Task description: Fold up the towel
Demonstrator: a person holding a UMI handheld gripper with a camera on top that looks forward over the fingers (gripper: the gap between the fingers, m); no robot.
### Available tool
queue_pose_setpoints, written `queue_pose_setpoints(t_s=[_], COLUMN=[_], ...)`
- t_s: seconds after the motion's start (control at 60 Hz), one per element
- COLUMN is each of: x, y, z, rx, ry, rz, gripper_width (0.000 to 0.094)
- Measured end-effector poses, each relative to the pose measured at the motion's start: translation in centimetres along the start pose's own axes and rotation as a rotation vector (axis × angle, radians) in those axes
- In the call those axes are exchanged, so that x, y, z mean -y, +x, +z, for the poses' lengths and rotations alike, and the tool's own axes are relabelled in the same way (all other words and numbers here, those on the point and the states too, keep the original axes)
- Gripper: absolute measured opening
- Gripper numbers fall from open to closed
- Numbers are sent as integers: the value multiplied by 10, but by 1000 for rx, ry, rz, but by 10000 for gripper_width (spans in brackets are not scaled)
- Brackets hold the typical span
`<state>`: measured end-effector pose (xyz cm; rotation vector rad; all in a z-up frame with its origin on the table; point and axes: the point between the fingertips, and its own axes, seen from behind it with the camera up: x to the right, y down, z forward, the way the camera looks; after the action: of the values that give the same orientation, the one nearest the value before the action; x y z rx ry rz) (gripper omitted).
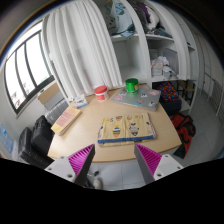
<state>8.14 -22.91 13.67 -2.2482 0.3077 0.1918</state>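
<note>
A towel [126, 128] with a cartoon print lies flat on a round pale-wood table [80, 143], well ahead of my gripper [115, 160]. The gripper is high above the floor, short of the table's near edge. Its two magenta pads [82, 158] stand wide apart with nothing between them. The gripper is open and empty.
A red cup [100, 93] and a green cup [131, 86] stand at the table's far side. A flat box [65, 120] lies on its left part. White curtains [80, 45] and a window [28, 68] are behind, shelves [150, 40] at right, red chair [184, 130] beside the table.
</note>
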Motion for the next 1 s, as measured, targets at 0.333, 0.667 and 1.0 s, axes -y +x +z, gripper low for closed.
queue_pose_setpoints(t_s=[0.333,0.667,1.0], x=[-3,-16,-14], y=[-51,-64,-34], z=[64,210,233], rx=[-18,-81,-163], ry=[-29,-72,-8], rz=[-85,-182,-220], gripper_width=[808,568,46])
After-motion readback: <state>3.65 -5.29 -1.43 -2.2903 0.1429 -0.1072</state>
